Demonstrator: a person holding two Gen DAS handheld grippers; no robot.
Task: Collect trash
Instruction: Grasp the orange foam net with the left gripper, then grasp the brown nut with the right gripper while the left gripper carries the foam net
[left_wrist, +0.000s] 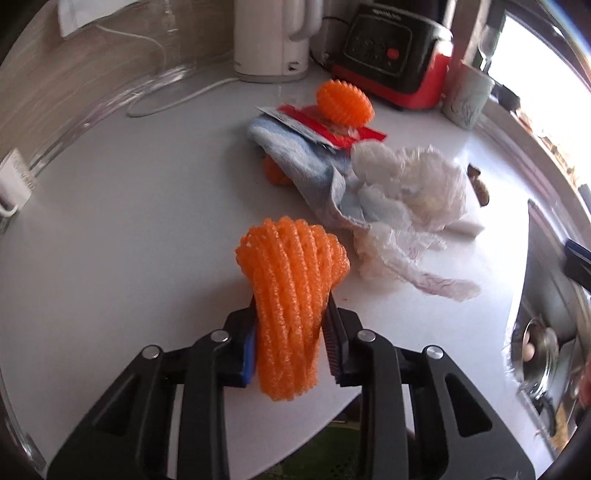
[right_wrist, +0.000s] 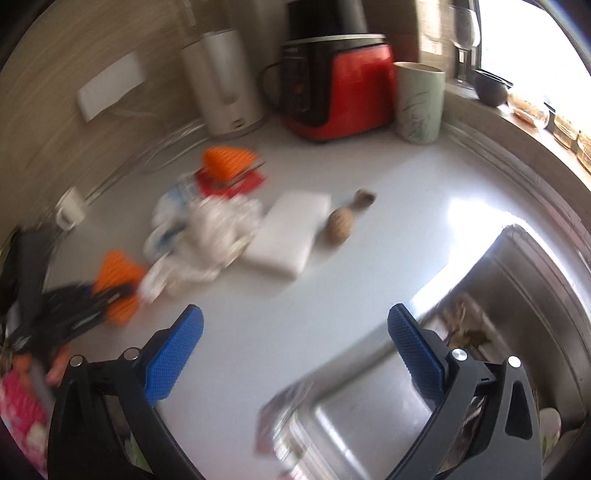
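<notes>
orange foam net pinched by left gripper, crumpled plastic bag beside, right gripper agape, empty

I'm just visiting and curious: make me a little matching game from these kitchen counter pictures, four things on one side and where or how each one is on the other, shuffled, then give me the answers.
Things:
1. orange foam net
2. crumpled plastic bag
3. white kettle
4. right gripper

States or places:
A. standing at the back of the counter, beside the red appliance
B. open, nothing between its fingers
C. squeezed between the left gripper's fingers
D. lying on the counter against the blue cloth

Pairs: 1-C, 2-D, 3-A, 4-B
</notes>
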